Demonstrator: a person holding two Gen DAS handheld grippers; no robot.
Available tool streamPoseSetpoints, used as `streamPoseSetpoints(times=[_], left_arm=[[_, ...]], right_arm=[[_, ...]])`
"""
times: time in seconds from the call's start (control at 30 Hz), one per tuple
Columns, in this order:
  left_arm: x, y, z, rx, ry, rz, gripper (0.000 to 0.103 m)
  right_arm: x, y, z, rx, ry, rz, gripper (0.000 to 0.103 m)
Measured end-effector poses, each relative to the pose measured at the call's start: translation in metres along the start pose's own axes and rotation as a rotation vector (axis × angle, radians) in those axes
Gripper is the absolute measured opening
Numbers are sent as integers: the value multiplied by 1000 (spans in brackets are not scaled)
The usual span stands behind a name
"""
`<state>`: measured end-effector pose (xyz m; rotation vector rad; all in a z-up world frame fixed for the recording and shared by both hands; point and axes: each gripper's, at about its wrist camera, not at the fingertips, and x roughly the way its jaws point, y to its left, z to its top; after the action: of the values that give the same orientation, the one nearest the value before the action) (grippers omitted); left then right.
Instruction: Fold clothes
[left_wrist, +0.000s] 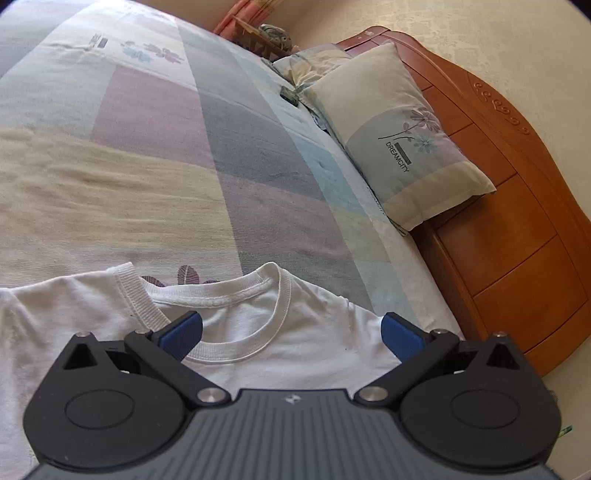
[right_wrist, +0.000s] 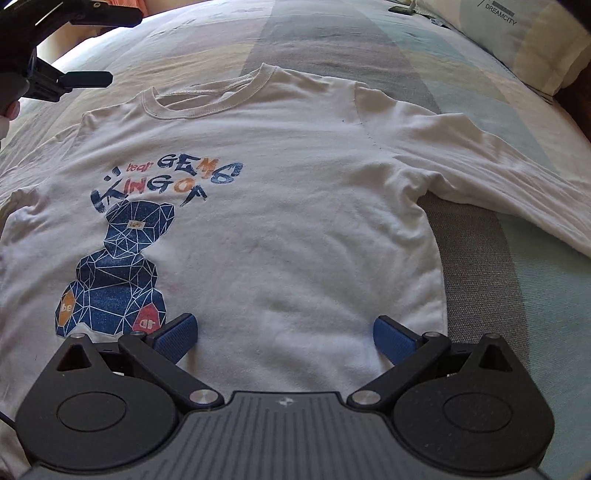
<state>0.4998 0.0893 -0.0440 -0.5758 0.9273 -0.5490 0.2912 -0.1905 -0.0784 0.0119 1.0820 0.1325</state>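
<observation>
White long-sleeved cotton shirt (right_wrist: 295, 206) with blue bear print lies flat, unfolded, on patchwork bedspread (right_wrist: 369, 40). Left gripper (left_wrist: 291, 334) spread wide over collar; right gripper (right_wrist: 284, 338) spread wide over hem. No fold made yet.

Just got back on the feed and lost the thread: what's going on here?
A white long-sleeved T-shirt with a blue bear print lies face up and unfolded on the bed. The left gripper is above the collar, the right gripper near the hem. Both have their jaws open and hold nothing. No fold shows yet, with one sleeve spread sideways.
</observation>
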Motion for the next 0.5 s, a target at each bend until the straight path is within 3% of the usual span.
streamPoseSetpoints(times=[0.1, 0.2, 0.3, 0.37, 0.4, 0.5], left_arm=[[34, 10, 11, -33, 78, 33, 102], [62, 27, 16, -99, 160, 138, 102], [67, 27, 20, -90, 85, 185, 102], [71, 23, 26, -31, -1, 266, 102], [75, 25, 29, -30, -7, 311, 101], [64, 18, 37, -35, -42, 289, 101]], right_arm=[[0, -1, -2, 0, -14, 4, 103], [-2, 0, -7, -14, -36, 2, 103], [-3, -2, -11, -14, -56, 4, 103], [-3, -2, -13, -17, -68, 5, 103], [-3, -1, -13, -20, -69, 4, 103], [-2, -2, -12, -22, -70, 6, 103]])
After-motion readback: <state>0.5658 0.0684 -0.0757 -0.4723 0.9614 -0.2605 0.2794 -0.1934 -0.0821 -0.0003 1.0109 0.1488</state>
